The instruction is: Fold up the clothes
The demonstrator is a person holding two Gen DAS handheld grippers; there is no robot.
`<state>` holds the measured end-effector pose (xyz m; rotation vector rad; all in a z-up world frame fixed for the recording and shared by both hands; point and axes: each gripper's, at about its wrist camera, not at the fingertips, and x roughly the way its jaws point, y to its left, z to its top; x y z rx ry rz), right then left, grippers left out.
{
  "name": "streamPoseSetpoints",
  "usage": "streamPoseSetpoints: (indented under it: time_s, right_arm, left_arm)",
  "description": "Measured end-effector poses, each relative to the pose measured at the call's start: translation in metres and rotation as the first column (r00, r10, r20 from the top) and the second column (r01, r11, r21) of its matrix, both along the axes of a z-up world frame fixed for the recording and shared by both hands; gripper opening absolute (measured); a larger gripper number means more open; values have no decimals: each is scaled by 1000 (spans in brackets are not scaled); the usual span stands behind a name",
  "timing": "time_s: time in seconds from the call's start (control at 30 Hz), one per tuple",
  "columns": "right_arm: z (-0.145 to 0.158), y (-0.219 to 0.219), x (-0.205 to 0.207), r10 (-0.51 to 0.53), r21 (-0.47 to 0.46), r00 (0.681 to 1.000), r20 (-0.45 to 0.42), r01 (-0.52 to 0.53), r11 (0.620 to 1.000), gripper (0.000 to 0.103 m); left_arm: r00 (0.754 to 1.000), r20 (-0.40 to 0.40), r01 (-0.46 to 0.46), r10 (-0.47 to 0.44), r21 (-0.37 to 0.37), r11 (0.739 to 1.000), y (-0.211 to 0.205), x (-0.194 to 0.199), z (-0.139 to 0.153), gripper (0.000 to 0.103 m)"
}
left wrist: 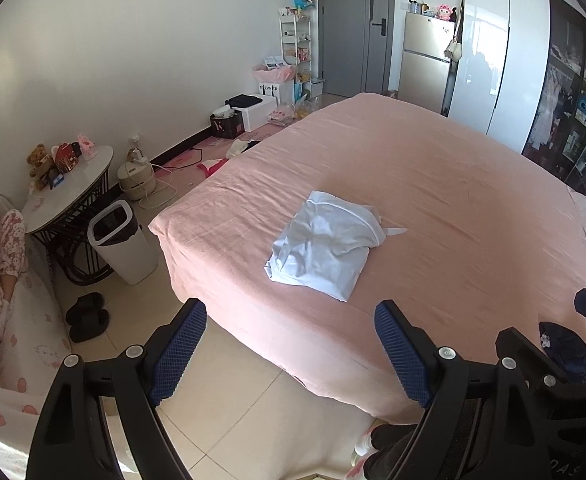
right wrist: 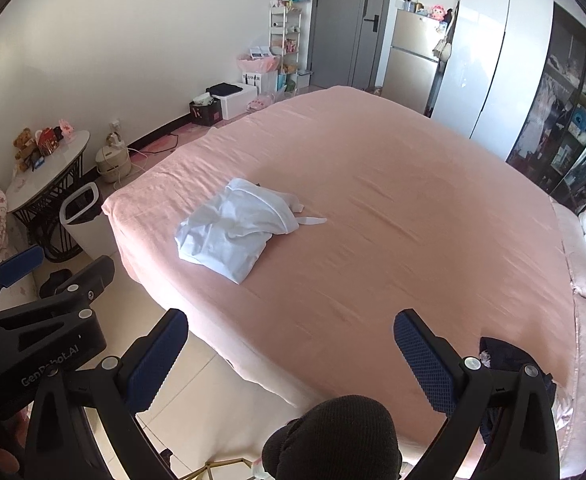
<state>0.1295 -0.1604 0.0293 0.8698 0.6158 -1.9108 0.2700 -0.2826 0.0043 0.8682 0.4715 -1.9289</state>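
Pale-blue cotton, folded into a rough, rumpled packet, lies on the pink bedsheet (left wrist: 433, 184) toward the near-left corner of the bed — this garment (left wrist: 321, 240) looks like a top, with one strip of cloth poking out at its right edge. Both claws hang above the bed's near edge and well apart from it. The left gripper (left wrist: 291, 354) has its jaws wide with nothing between them; the right gripper (right wrist: 291, 360) is just as wide and just as empty.

My reading is that one fold-up is done, or nearly so (the packet is loose and creased rather than crisp), and the hands are between garments. A dark navy garment (left wrist: 569, 354) lies crumpled at the bed's near-right edge, just beside the right claw's right finger, and it seems the likely next piece. Taking it would call for dropping a claw onto a hem or shoulder, pinching a single layer, then dragging it out flat on bare sheet clear of the blue packet.

As for containers — a white waste bin (left wrist: 119, 240) stands on the floor by the round side table (left wrist: 69, 184); its opening shows only a dark inside, contents not discernible. A white box (left wrist: 255, 114) by the far wall carries dark folded cloth on top.
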Motion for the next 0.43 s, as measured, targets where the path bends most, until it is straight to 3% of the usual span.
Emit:
streamPoseSetpoints:
  time_s: [0.43]
  right_arm:
    - [-2, -1, -1, -4, 8, 1000, 4, 4, 1000, 103]
  left_arm:
    - [999, 36, -23, 23, -15, 1000, 4, -1, 1, 86]
